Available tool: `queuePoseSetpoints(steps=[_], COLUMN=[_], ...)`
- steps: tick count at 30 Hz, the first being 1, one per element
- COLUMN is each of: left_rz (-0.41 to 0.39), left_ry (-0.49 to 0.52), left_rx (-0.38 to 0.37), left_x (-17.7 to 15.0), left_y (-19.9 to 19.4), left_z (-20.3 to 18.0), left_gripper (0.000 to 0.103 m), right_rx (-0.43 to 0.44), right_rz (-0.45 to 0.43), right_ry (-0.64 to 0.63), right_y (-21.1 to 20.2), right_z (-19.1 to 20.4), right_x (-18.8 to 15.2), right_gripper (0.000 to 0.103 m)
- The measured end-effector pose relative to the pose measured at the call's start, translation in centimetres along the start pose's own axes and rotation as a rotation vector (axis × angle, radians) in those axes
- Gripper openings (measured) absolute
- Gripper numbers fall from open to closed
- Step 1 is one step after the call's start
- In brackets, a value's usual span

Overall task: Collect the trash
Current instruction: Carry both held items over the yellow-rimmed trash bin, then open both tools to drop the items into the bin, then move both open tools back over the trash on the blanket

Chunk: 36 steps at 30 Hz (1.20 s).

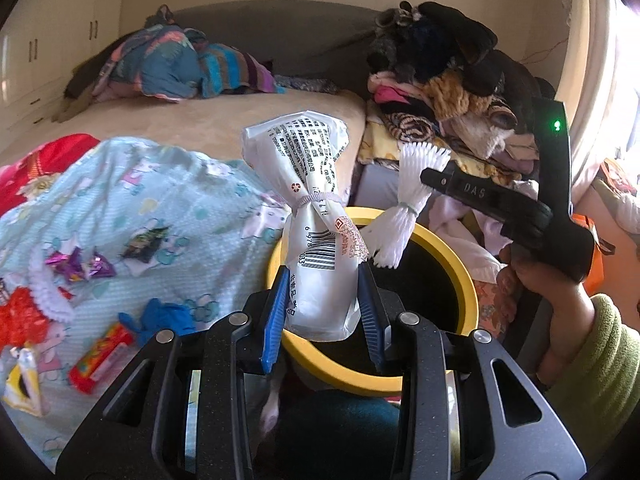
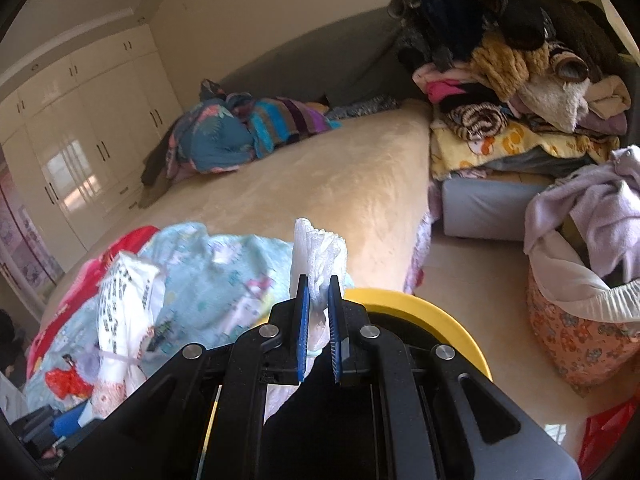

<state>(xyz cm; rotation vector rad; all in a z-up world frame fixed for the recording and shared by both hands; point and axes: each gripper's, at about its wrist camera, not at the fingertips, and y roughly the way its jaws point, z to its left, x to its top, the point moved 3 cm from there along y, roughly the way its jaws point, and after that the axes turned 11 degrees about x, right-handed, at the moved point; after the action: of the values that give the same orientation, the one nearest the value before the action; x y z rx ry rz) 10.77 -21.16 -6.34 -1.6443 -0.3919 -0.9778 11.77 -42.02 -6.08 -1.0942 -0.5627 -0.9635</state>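
Observation:
My left gripper (image 1: 324, 280) is shut on a white plastic package (image 1: 308, 184) with a barcode, tied round the middle, and holds it upright over a yellow-rimmed bin (image 1: 460, 276). The right gripper (image 1: 432, 178) comes in from the right, held by a hand in a green sleeve, and pinches a white foam net (image 1: 408, 200) above the bin's far edge. In the right wrist view, the blue pads of my right gripper (image 2: 318, 282) press on the foam net (image 2: 320, 248). There the bin's rim (image 2: 440, 320) lies just beyond them and the package (image 2: 128, 300) stands at the left.
On a light blue cartoon blanket (image 1: 168, 184) lie purple wrappers (image 1: 78, 264), a dark wrapper (image 1: 146, 242), a blue glove (image 1: 164, 318) and a red packet (image 1: 100, 360). A clothes pile (image 1: 448, 80) rises behind the bin. A floral laundry basket (image 2: 580, 320) stands right.

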Motion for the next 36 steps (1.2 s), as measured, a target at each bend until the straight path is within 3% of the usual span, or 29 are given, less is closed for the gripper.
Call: queuePoseSetpoints(steps=[8, 10, 11, 13, 15, 17, 21, 26, 36], left_rz=[0.043, 0.058, 0.059, 0.065, 0.067, 0.058, 0.019, -0.048, -0.112], left_ry=[0.03, 0.031, 0.028, 0.022, 0.009, -0.003, -0.008, 0.002, -0.06], left_rx=[-0.038, -0.056, -0.052, -0.064, -0.059, -0.058, -0.046, -0.002, 0.107], left_x=[0.1, 0.0, 0.0, -0.1, -0.1, -0.1, 0.2, 0.6, 0.7], left_y=[2.8, 3.5, 3.9, 4.5, 4.7, 4.5, 3.6, 1.5, -2.3], left_z=[-1.7, -1.9, -1.8, -1.8, -1.6, -1.3, -1.0, -0.4, 3.0], left_gripper=[0.028, 0.032, 0.035, 0.055, 0.07, 0.073, 0.086, 0.092, 0.092], right_rx=[-0.026, -0.027, -0.024, -0.031, -0.037, -0.046, -0.057, -0.047, -0.007], right_rz=[0.075, 0.083, 0.087, 0.088, 0.083, 0.08, 0.063, 0.04, 0.025], right_ry=[0.037, 0.052, 0.067, 0.085, 0.092, 0.086, 0.078, 0.075, -0.001], right_y=[1.1, 1.2, 1.2, 1.2, 1.1, 0.9, 0.4, -0.3, -1.1], right_z=[-2.4, -3.0, -3.3, -3.9, -4.1, -4.1, -4.1, -3.4, 0.6], right_x=[-1.5, -1.7, -1.8, -1.9, -1.8, -1.8, -1.6, -1.3, -1.1], right_gripper=[0.011, 0.013, 0.022, 0.035, 0.04, 0.048, 0.053, 0.062, 0.069])
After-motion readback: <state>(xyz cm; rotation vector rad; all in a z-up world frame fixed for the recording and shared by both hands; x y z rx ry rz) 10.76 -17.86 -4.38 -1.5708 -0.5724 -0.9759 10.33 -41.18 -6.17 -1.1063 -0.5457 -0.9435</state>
